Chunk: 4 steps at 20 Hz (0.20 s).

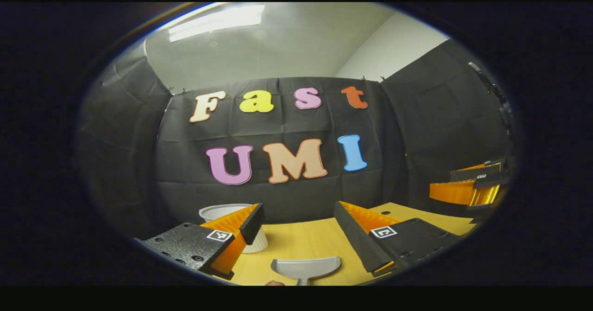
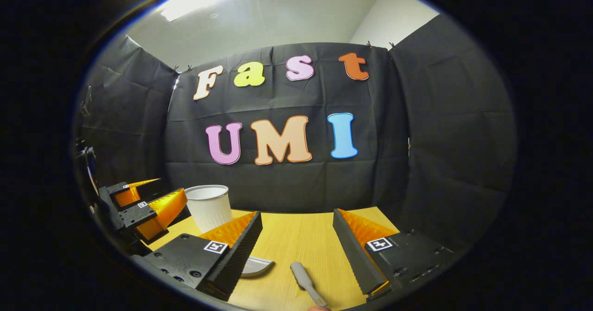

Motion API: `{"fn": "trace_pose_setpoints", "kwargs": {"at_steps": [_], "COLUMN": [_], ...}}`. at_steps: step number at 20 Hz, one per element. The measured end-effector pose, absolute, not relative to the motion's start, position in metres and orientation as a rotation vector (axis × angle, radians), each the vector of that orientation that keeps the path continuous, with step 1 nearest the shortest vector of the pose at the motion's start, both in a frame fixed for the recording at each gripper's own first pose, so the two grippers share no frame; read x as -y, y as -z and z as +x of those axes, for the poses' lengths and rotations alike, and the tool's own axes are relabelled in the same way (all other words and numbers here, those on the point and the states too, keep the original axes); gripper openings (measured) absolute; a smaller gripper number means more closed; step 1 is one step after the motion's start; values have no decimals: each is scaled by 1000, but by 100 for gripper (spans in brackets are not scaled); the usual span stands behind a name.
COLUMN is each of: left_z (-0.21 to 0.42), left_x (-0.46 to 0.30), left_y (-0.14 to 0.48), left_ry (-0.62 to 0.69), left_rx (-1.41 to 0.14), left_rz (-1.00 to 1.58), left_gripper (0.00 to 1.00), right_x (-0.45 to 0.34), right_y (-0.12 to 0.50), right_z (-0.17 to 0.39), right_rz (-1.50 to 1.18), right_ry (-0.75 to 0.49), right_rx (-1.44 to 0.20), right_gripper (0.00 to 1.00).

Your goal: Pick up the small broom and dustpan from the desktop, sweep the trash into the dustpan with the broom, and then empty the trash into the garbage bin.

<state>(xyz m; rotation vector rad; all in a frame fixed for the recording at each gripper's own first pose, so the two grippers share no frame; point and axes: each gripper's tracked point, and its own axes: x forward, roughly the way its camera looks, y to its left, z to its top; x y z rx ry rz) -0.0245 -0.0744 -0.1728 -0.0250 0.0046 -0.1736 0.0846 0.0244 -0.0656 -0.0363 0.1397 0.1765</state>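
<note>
- Left gripper (image 1: 299, 223): jaws spread wide, holding nothing, above the grey dustpan (image 1: 305, 268).
- Right gripper (image 2: 296, 237): jaws spread wide, empty.
- Dustpan: on the wooden desktop (image 1: 301, 241), mouth facing the white garbage bin (image 2: 209, 206).
- Grey broom handle (image 2: 305, 282): right of the dustpan, long axis running away from the camera.

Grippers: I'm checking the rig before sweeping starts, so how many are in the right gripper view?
2: the right gripper spread open at the bottom, and the left gripper at left, beside the white bin.

The right gripper (image 2: 296, 241) hangs with jaws apart above the wooden desktop (image 2: 296, 237), over the broom handle (image 2: 305, 281); dustpan (image 2: 255, 267) and white garbage bin (image 2: 209, 206) sit leftward.
</note>
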Motion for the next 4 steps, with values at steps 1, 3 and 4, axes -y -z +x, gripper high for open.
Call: {"fn": "trace_pose_setpoints", "kwargs": {"at_steps": [1,3,4], "left_z": [-24,-23,-23], "left_x": [75,75,74], "left_y": [173,175,175], "left_ry": [178,179,177], "left_rx": [-5,-10,-9], "left_rz": [-27,-30,-31], "left_gripper": [92,92,92], "right_x": [-25,-25,-25], "right_y": [66,66,66], "right_z": [84,83,84], "right_rz": [-37,-39,-38], "right_ry": [-177,-178,-180], "right_rx": [-140,-139,-139], "right_gripper": [92,92,92]}}
